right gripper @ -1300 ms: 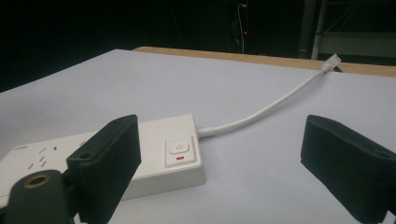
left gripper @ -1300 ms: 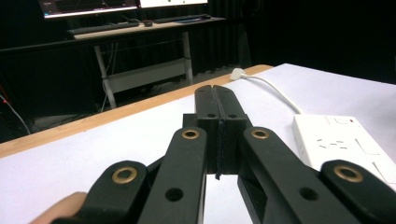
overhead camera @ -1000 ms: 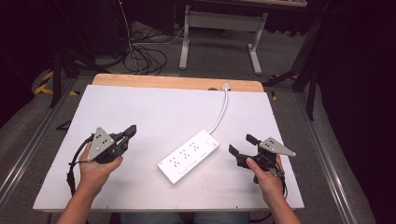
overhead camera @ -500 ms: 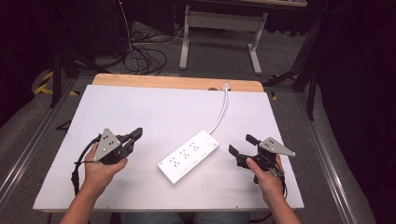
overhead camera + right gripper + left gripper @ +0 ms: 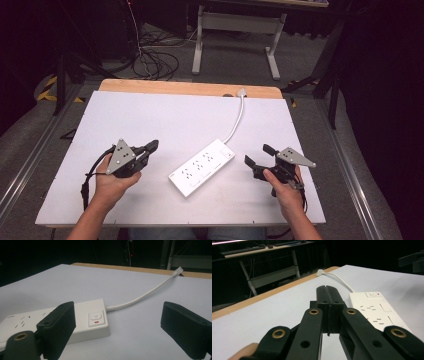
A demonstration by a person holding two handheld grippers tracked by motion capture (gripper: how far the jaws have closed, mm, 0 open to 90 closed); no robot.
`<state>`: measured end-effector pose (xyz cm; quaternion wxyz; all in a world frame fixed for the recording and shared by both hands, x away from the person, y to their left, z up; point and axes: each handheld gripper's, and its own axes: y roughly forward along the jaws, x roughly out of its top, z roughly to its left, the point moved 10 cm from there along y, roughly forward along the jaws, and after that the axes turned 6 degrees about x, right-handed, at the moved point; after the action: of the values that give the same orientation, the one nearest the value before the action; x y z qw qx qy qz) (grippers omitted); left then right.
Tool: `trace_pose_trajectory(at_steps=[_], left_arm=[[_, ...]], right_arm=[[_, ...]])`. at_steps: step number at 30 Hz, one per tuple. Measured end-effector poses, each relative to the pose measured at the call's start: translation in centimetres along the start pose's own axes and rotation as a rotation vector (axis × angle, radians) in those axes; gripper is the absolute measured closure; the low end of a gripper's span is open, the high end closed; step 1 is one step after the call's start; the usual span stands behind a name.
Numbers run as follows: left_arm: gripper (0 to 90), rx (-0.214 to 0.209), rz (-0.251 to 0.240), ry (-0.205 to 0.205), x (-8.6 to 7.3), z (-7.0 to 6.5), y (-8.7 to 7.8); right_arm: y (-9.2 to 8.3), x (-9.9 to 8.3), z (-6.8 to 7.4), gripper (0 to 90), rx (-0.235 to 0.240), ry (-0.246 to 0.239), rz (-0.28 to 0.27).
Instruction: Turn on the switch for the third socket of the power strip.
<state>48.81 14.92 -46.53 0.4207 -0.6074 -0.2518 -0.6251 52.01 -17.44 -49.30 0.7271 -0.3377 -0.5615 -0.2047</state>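
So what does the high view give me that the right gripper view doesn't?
High view: both hands, the shut left gripper and the whole white table top. Right gripper view: the switch with its red mark close up, between the open right gripper jaws. Both: the white plastic power strip and its white cable.

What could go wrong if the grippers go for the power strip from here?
The power strip lies flat and diagonal, so the open right gripper may push it rather than pinch it. Its cable runs to the table's far edge; a pull could drag or snag it. The left gripper is shut and can only nudge until opened.
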Motion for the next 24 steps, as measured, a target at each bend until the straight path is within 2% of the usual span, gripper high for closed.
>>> trace_pose_trajectory(at_steps=[5,16,24], left_arm=[[89.8,-0.023,0.012,0.019,-0.1,-0.6,0.2],[89.8,-0.042,0.014,0.022,-0.1,-1.2,0.4],[89.8,-0.074,0.018,0.028,-0.1,-1.8,0.6]], right_arm=[[0.0,0.0,0.0,13.0,-0.002,0.000,0.001],[-0.1,0.0,-0.2,13.0,-0.007,0.003,-0.001],[-0.2,-0.1,-0.2,13.0,-0.011,0.003,0.002]])
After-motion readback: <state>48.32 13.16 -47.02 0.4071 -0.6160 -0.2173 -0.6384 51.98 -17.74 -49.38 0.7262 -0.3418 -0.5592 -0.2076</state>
